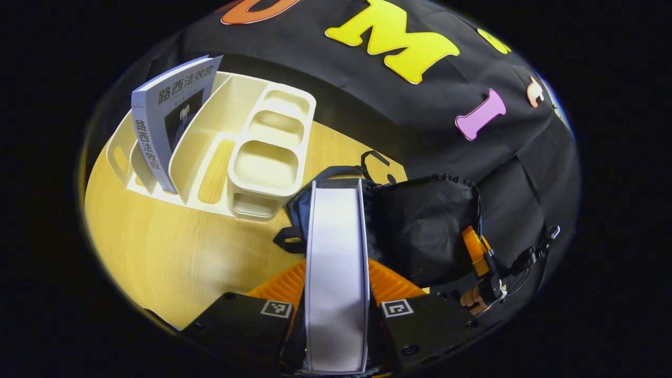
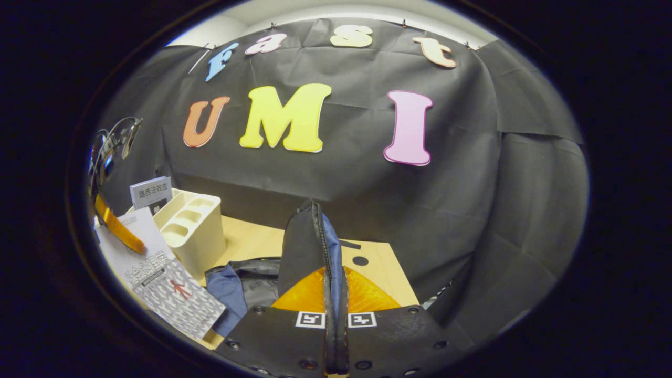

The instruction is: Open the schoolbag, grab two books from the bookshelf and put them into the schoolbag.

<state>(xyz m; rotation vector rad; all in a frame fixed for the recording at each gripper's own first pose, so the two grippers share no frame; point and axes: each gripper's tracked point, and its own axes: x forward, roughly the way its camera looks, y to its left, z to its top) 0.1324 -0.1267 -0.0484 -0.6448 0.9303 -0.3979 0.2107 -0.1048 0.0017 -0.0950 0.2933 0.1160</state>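
Note:
My left gripper [image 1: 336,286] is shut on a book [image 1: 336,262], seen edge-on with its white pages facing me. It hangs over the open mouth of the dark schoolbag [image 1: 425,226]. My right gripper [image 2: 334,294] is shut on the schoolbag's zipper edge [image 2: 315,241] and holds it up. In the right gripper view the held book [image 2: 168,283] shows its patterned cover at the lower left, with the left gripper [image 2: 113,220] above it. A second book [image 1: 170,118] stands tilted in the cream bookshelf [image 1: 262,157]. The right gripper [image 1: 480,257] sits at the bag's right rim.
The wooden table [image 1: 157,247] carries the bookshelf [image 2: 191,226] on the left and the bag beside it. A bare strip of table [image 2: 378,268] lies behind the bag. Black cloth walls close in the back and right. A hand [image 1: 470,299] holds the right gripper.

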